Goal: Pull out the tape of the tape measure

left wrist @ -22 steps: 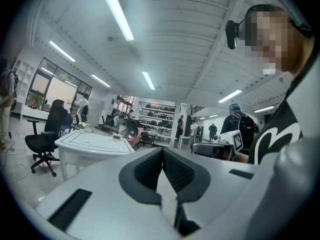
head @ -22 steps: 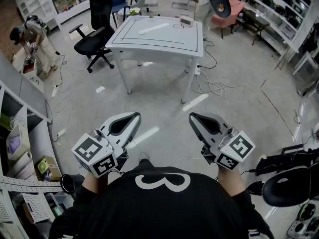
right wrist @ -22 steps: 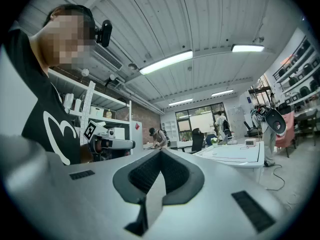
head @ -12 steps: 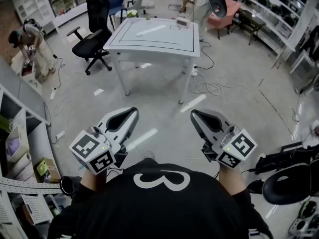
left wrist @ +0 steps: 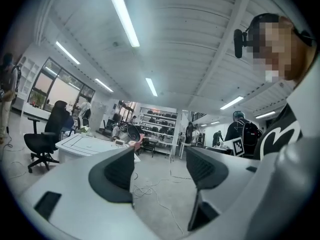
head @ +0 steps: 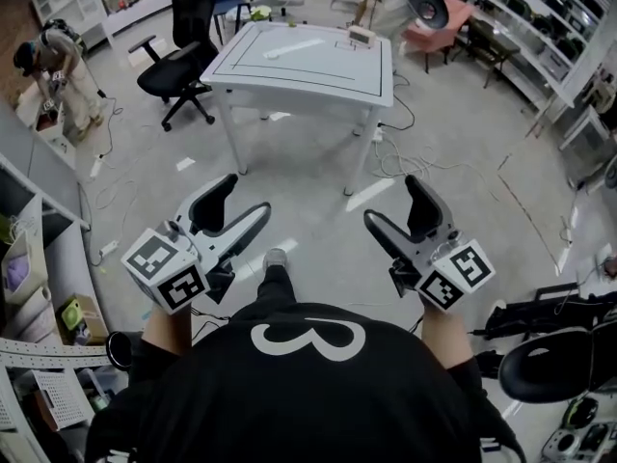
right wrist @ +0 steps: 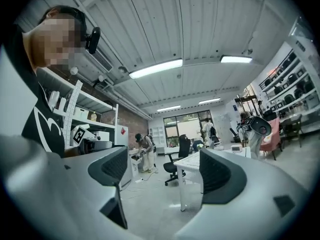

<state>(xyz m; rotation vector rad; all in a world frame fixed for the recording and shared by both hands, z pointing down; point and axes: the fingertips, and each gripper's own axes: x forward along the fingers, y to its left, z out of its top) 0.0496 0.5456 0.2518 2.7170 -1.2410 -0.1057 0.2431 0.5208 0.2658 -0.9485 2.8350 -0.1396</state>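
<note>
Tape measure not made out; approach step. Our left gripper (head: 243, 196) and right gripper (head: 393, 201) gape wide, empty, well short of the far white table (head: 308, 66). Next: walk up, find it.

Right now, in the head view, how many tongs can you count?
2. The left tongs are at lower left, the right tongs at lower right, both open and empty, held over the floor short of the white table. None looks hidden.
</note>
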